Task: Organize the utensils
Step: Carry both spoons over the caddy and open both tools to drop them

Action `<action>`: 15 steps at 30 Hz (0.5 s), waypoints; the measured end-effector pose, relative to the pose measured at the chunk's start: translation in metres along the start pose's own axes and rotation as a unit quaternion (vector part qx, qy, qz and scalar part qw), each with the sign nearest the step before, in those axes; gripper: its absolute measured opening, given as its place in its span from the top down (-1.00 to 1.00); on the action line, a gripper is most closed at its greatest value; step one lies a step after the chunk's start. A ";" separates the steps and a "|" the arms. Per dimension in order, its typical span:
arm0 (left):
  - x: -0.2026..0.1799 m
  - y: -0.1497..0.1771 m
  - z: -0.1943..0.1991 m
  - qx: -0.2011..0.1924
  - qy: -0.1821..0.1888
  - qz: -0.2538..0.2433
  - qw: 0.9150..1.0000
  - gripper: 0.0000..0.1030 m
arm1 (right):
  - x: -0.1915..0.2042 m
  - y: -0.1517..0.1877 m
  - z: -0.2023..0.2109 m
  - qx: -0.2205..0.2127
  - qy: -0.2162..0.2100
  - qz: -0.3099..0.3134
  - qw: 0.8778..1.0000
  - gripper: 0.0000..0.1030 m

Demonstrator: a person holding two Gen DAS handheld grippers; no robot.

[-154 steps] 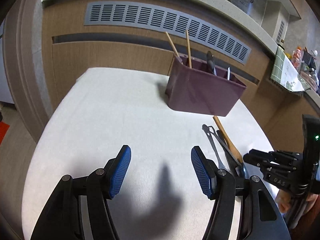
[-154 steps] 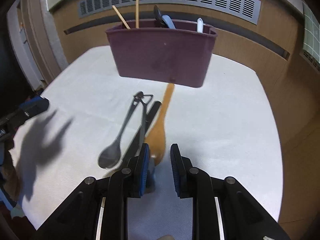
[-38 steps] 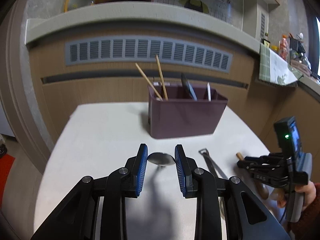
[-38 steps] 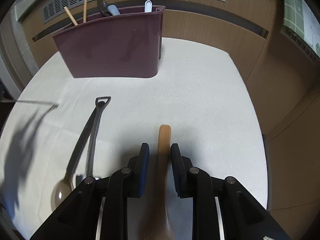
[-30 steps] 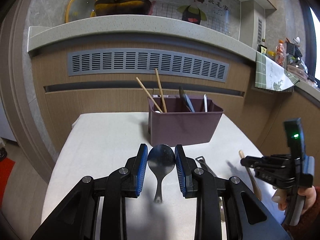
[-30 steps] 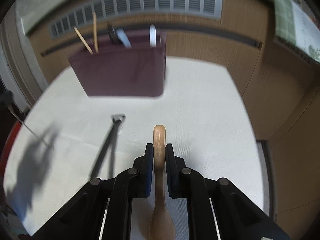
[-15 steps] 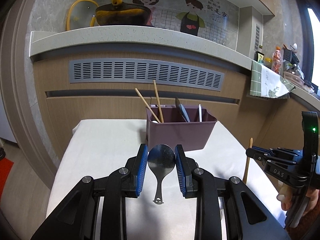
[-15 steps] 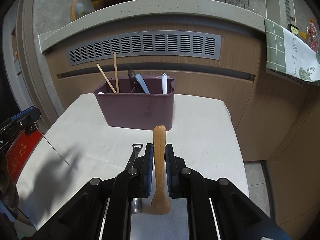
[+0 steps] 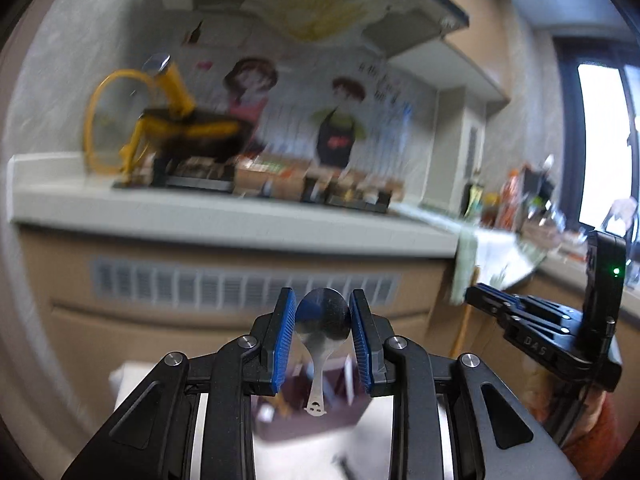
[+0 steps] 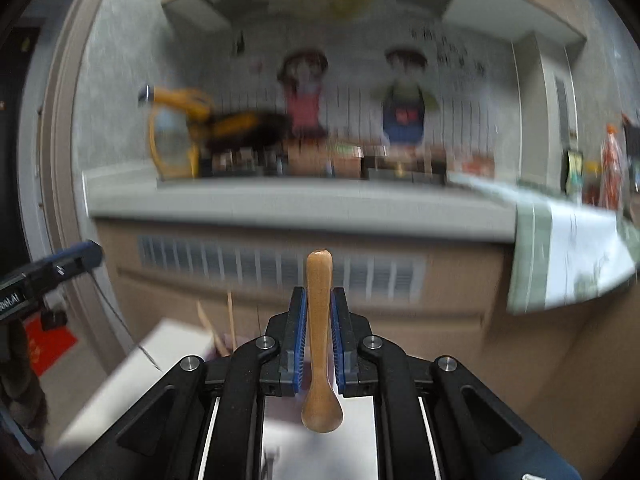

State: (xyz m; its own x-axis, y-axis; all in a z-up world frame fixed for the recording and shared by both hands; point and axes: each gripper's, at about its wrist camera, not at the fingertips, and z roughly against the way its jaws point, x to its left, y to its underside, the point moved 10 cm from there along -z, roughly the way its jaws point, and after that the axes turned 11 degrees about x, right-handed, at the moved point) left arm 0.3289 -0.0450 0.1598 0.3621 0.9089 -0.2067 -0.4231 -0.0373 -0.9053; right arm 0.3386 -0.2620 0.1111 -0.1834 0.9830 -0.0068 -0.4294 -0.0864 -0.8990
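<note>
My left gripper is shut on a metal spoon, gripping its bowl, with the handle hanging down. It is raised high above the table. The maroon utensil holder shows blurred low behind the spoon's handle. My right gripper is shut on a wooden spoon, handle pointing forward and up, bowl back toward the camera. The holder is mostly hidden behind the right fingers; two chopsticks stick up at its left. The right gripper also shows in the left wrist view, the left one in the right wrist view.
The white table lies low under both grippers. Behind it stands a wooden counter front with a grey vent grille and a grey worktop carrying a yellow pan and lid. A green cloth hangs at the right.
Both grippers have risen and tilted upward with their spoons; the view now shows the counter and wall, and the holder has dropped to the bottom of the frames.
</note>
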 end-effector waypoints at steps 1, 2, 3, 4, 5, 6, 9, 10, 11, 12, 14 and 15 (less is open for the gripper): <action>0.000 -0.011 -0.003 -0.008 0.003 -0.001 1.000 0.44 | -0.001 -0.011 -0.001 -0.007 0.003 -0.001 1.000 0.80; 0.001 -0.022 -0.009 -0.015 0.003 -0.004 1.000 0.45 | -0.002 -0.022 -0.006 -0.013 0.007 -0.004 1.000 0.80; 0.003 -0.027 -0.014 -0.018 0.002 -0.004 1.000 0.44 | -0.002 -0.030 -0.012 -0.013 0.006 -0.005 1.000 0.80; 0.006 -0.031 -0.020 -0.019 0.003 -0.002 1.000 0.44 | 0.000 -0.035 -0.020 -0.011 0.003 -0.006 1.000 0.80; 0.008 -0.033 -0.027 -0.016 0.007 0.001 1.000 0.44 | -0.001 -0.037 -0.027 -0.008 0.001 -0.008 1.000 0.80; 0.011 -0.033 -0.035 -0.011 0.012 0.005 1.000 0.44 | 0.000 -0.037 -0.033 -0.006 0.000 -0.009 1.000 0.80; 0.018 -0.028 -0.060 -0.001 0.020 0.012 1.000 0.44 | 0.005 -0.030 -0.060 0.008 -0.005 -0.005 1.000 0.80; 0.020 -0.027 -0.068 0.003 0.021 0.015 1.000 0.45 | 0.007 -0.026 -0.070 0.017 -0.010 -0.005 1.000 0.80; 0.024 -0.023 -0.077 0.009 0.020 0.019 1.000 0.44 | 0.007 -0.021 -0.082 0.028 -0.015 -0.007 0.999 0.80; 0.027 -0.019 -0.087 0.015 0.020 0.023 0.999 0.44 | 0.008 -0.016 -0.092 0.037 -0.020 -0.009 0.999 0.80; 0.033 -0.011 -0.103 0.029 0.021 0.031 0.999 0.45 | 0.011 -0.003 -0.112 0.057 -0.029 -0.014 0.998 0.80; 0.036 -0.006 -0.110 0.036 0.020 0.035 0.999 0.44 | 0.012 0.002 -0.120 0.064 -0.030 -0.015 0.997 0.80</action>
State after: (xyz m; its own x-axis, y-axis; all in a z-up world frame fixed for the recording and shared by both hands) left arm 0.4361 -0.0576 0.1167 0.3618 0.8878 -0.2845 -0.5073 -0.0686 -0.8591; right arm 0.4415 -0.2315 0.0571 -0.2188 0.9745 0.0494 -0.5441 -0.0798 -0.8352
